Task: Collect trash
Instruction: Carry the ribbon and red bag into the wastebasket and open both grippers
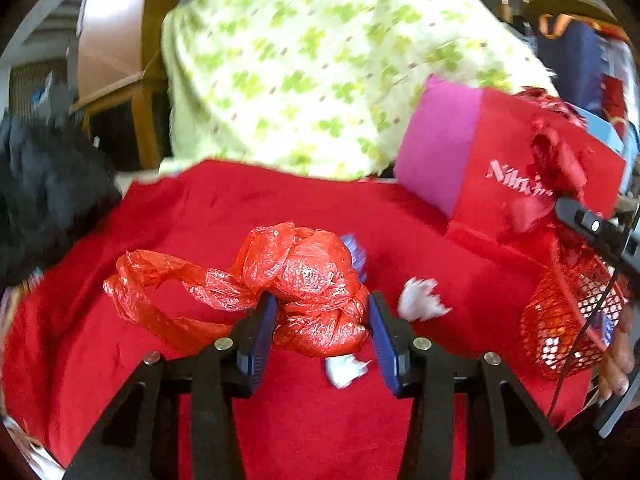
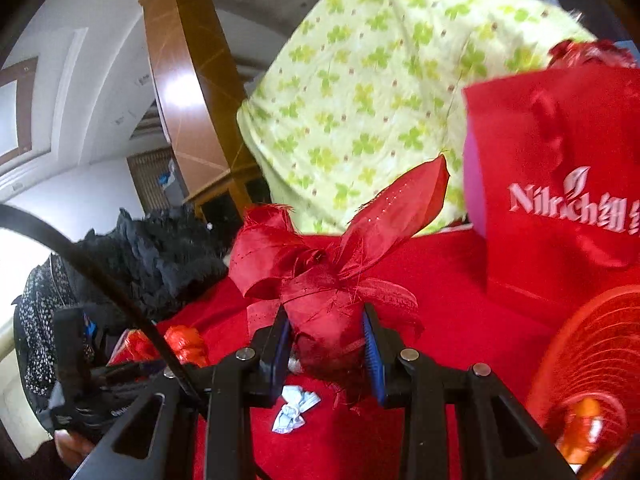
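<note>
Trash, item one: crumpled red plastic bag (image 1: 304,280), left wrist view. Your left gripper (image 1: 322,326) pinches its knotted lower bunch between both blue pads. It hangs above the red cloth (image 1: 240,208). The long axis runs from the pinch out toward nine o'clock, where the loose handle loop trails. White paper scraps (image 1: 420,300) lie on the cloth at three o'clock of the bag; a red gift bag (image 1: 520,168) stands at two o'clock.

Risk, as you would judge it: the trailing loop could snag or slip free, since only the bunch is held.

Trash, item two: frayed red ribbon bow (image 2: 320,280), right wrist view. Your right gripper (image 2: 326,344) clamps its lower wad between both pads. Its longest tail points to one o'clock. A crumpled white wrapper (image 2: 294,408) lies on the cloth at six o'clock.

Risk: slick satin may slide out of a shallow grip.
</note>
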{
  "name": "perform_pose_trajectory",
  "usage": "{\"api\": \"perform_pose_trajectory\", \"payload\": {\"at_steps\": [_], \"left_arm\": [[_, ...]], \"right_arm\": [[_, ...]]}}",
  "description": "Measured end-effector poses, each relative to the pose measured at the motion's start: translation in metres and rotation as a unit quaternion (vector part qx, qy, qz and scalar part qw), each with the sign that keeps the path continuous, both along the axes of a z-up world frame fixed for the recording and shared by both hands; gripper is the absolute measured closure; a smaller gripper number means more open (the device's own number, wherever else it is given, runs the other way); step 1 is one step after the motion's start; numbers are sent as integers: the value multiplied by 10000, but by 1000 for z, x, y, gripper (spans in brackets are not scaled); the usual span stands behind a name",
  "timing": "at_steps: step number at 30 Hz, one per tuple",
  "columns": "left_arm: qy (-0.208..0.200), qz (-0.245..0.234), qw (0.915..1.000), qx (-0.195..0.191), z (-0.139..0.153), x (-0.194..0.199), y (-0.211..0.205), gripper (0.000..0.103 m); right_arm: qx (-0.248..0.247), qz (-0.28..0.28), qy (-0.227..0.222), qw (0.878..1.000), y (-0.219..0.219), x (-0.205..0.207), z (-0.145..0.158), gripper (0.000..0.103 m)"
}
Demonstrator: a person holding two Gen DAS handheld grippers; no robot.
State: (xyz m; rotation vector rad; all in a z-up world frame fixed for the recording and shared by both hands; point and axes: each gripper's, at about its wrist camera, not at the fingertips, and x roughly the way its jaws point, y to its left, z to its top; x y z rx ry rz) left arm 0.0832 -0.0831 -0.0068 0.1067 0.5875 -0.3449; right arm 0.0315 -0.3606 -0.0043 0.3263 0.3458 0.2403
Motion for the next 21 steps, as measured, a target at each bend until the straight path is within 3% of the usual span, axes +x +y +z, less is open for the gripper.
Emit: {"api": "perform_pose_trajectory", "payload": {"at_steps": [8,21], "left_arm": [[-408,-305,9980,371,34,-26,-65,55],[-727,-1000,9893,777,46,-66,-161,55]], "right_arm": [[270,-579,-340,9974,-54,-59,6,68],[566,-1270,-550,9888,-128,-118,-2,68]]}}
